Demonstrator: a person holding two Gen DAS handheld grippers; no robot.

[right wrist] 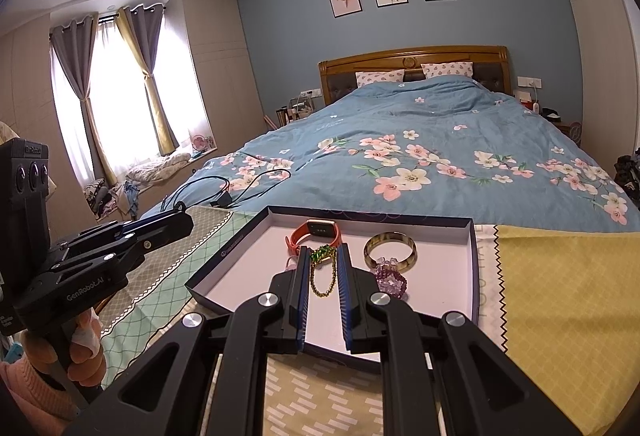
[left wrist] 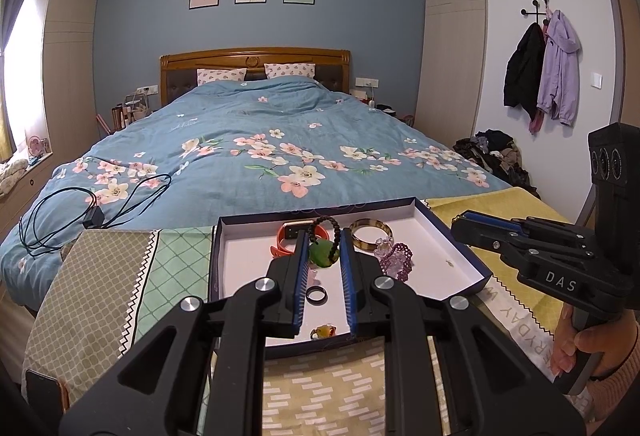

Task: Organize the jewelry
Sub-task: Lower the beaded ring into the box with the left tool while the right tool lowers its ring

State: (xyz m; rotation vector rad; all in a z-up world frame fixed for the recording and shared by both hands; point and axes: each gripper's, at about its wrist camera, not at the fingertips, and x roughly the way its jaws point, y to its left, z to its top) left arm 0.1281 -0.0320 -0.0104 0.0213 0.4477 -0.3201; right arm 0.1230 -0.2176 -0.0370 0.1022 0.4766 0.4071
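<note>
Nearest the left gripper [left wrist: 324,256], its fingers stand spread over the shallow box [left wrist: 460,236], holding nothing; a dark ring [left wrist: 317,294] and an amber-stoned ring [left wrist: 323,331] lie on the box floor between them. Both look small, hard and likely slippery, best pinched across the band. Just ahead, a green pendant on a dark bead string [left wrist: 326,250] sits between the fingertips; the string would sag, so the stiff pendant is the better hold.

The right gripper [right wrist: 324,260] is likewise spread and empty above a gold chain with green stones [right wrist: 322,268]. It is light and limp, and may tangle or slide out unless taken at the stone cluster.

Beyond lie a purple bead bracelet [right wrist: 390,278], a rigid bangle [right wrist: 390,250] that may be brittle, and an orange watch [right wrist: 316,232].

The low box walls hem in sideways sweeps. Open cloth [right wrist: 560,296] to the right and the bed [right wrist: 420,140] beyond leave free room.
</note>
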